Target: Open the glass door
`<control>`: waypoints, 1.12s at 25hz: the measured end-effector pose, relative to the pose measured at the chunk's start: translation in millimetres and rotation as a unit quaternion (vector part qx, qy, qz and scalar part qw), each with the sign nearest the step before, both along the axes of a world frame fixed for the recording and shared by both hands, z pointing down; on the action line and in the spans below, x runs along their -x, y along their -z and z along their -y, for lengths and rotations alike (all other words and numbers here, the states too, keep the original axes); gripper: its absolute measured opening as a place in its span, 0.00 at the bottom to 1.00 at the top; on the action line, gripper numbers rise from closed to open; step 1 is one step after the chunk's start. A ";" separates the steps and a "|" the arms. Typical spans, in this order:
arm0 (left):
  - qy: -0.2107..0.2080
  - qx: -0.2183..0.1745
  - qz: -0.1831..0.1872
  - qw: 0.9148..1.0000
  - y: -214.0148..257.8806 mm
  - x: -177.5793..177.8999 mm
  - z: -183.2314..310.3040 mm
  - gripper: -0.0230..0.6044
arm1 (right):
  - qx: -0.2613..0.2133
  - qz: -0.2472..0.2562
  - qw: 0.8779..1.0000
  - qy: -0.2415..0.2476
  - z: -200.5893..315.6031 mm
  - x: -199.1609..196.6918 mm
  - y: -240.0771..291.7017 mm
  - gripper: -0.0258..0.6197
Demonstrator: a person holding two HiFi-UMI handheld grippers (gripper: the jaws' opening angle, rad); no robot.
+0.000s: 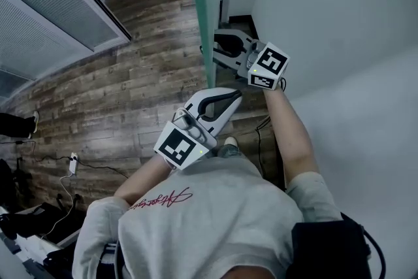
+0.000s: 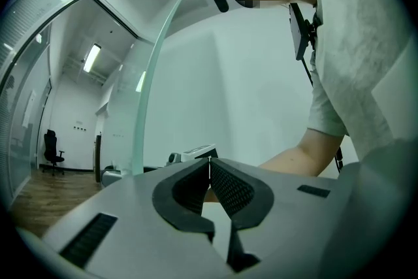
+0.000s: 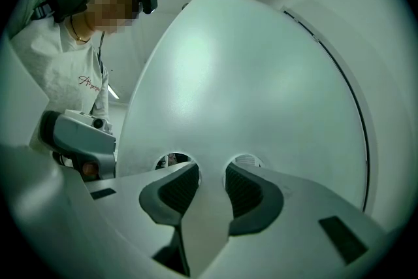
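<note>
- At the thin green edge of the glass door (image 1: 204, 3), the head view shows the right gripper (image 1: 219, 49) with one jaw on each side of the pane.
- The right gripper view shows the same thing. Pale glass fills the gap between the two dark pads (image 3: 176, 189), so this claw (image 3: 210, 170) is closed on the door (image 3: 248, 88). It stands fairly wide only because the pane sits between the pads.
- I think it grips the edge because no handle can be seen. Two round holes (image 3: 175, 160) in the pane, just past the jaw tips, may be where one would go, but I cannot tell.
- The door stands upright with its free edge toward the person. A wooden floor (image 1: 130, 88) lies on one side and a white wall (image 1: 339, 23) stands on the other. It looks partly open to me.
- The left gripper (image 1: 236, 96) is near the right one, a bit closer to the person, and is not touching the glass.
- In the left gripper view its jaws are pressed tip to tip with nothing between them (image 2: 209, 163). The door's edge (image 2: 145, 95) stands off to the side, past the tips.
- It seems to be a spare hand for now, kept close so it can push or steady the pane if needed.
- From this grip, I think the step in hand is swinging the door round on its hinge.
- Smooth glass can slip out of a pinch, so a slow, even pull along the door's swing seems safest.
</note>
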State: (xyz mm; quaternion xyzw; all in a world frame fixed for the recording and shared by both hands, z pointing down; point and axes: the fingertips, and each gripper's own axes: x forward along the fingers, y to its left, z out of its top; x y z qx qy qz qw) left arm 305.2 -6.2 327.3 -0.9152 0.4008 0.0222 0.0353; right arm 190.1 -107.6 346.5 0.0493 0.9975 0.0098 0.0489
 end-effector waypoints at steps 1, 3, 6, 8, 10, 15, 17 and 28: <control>0.002 -0.001 -0.001 1.000 -0.7 -4.7 2.0 0.07 | 0.001 0.002 1.000 0.003 1.6 -5.3 -0.6 0.24; 0.009 -0.002 -0.008 1.000 -1.2 -12.8 6.2 0.07 | 0.004 0.007 1.000 0.013 4.3 -15.3 -2.4 0.25; 0.010 -0.001 -0.010 1.000 -3.0 -27.1 11.2 0.07 | 0.007 0.010 1.000 0.025 8.2 -30.4 -5.1 0.25; 0.007 0.001 -0.009 1.000 -5.9 -38.0 14.9 0.07 | 0.008 0.010 1.000 0.028 11.8 -40.9 -7.4 0.25; 0.001 0.001 -0.010 1.000 -7.8 -48.7 17.3 0.07 | 0.008 0.011 1.000 0.028 14.5 -50.7 -8.9 0.25; -0.022 0.001 -0.011 1.000 -7.4 -76.0 23.7 0.07 | 0.011 0.014 1.000 0.023 23.7 -75.9 -8.6 0.25; -0.028 0.006 -0.013 1.000 -6.5 -86.2 26.8 0.07 | 0.011 0.013 1.000 0.022 27.4 -86.5 -6.7 0.25; -0.058 0.013 -0.012 0.998 -5.2 -130.3 48.0 0.07 | 0.017 0.018 1.000 0.011 51.7 -142.2 -0.4 0.25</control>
